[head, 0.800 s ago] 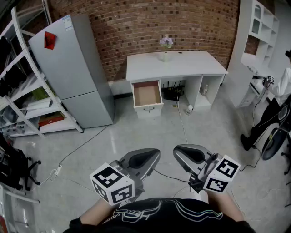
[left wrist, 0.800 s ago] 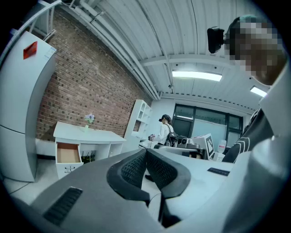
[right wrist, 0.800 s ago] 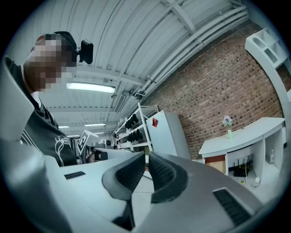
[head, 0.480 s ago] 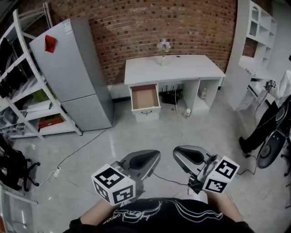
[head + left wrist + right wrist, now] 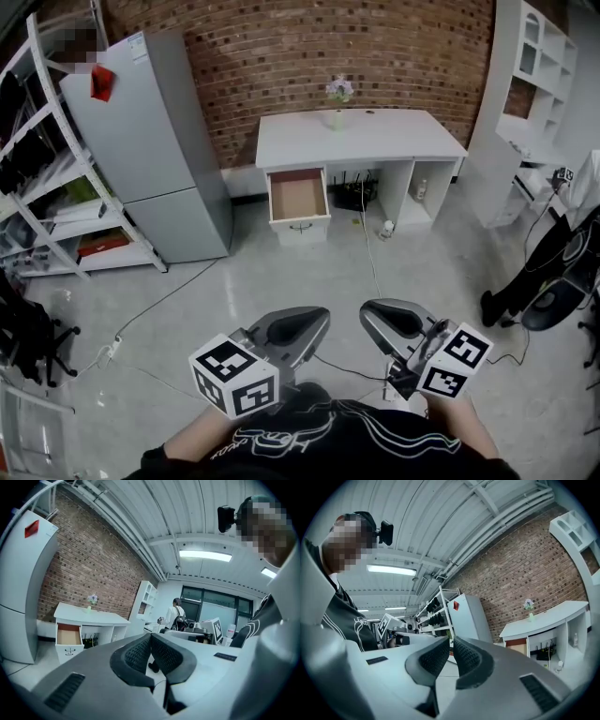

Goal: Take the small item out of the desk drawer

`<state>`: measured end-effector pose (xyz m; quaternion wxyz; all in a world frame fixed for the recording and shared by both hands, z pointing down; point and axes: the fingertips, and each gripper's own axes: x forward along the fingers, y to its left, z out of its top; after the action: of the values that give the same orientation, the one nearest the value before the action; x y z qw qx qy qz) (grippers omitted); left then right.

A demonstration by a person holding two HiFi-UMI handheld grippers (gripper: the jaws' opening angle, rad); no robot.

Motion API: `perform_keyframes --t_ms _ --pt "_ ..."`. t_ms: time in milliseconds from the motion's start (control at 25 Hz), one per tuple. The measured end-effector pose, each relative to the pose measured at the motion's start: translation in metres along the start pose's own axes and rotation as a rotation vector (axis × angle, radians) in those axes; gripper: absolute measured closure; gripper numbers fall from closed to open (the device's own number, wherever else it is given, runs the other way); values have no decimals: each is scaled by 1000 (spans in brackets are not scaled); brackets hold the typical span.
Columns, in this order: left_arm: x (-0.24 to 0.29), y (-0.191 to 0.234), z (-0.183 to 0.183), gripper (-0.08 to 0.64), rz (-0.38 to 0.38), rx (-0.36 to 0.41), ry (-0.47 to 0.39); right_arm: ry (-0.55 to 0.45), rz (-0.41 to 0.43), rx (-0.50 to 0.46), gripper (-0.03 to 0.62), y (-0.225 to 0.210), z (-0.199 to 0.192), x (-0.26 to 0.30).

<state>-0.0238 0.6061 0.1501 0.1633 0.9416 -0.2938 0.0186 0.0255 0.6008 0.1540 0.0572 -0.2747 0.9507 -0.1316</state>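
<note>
The white desk (image 5: 361,136) stands far ahead against the brick wall. Its left drawer (image 5: 298,199) is pulled open and shows a brown inside; I can make out no small item in it from here. Both grippers are held close to the person's body, well short of the desk. My left gripper (image 5: 319,319) is shut and empty, its pads meeting at the tip (image 5: 150,637). My right gripper (image 5: 367,314) is also shut with nothing between its pads (image 5: 451,641). The drawer (image 5: 68,634) also shows small in the left gripper view.
A grey fridge (image 5: 150,150) and a metal shelf rack (image 5: 47,216) stand on the left, white shelving (image 5: 530,84) on the right. A flower vase (image 5: 337,103) sits on the desk. Cables (image 5: 370,253) run across the floor. Another person (image 5: 544,272) stands at the right edge.
Both grippers stay shut in front of the body. The view has shifted slightly, and the person at the right edge has stepped a little to the left.
</note>
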Motion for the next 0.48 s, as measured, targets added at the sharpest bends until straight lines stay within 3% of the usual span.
perform_keyframes --t_ms 480 --pt "51 76 -4 538 16 -34 -6 17 -6 12 537 -79 -12 42"
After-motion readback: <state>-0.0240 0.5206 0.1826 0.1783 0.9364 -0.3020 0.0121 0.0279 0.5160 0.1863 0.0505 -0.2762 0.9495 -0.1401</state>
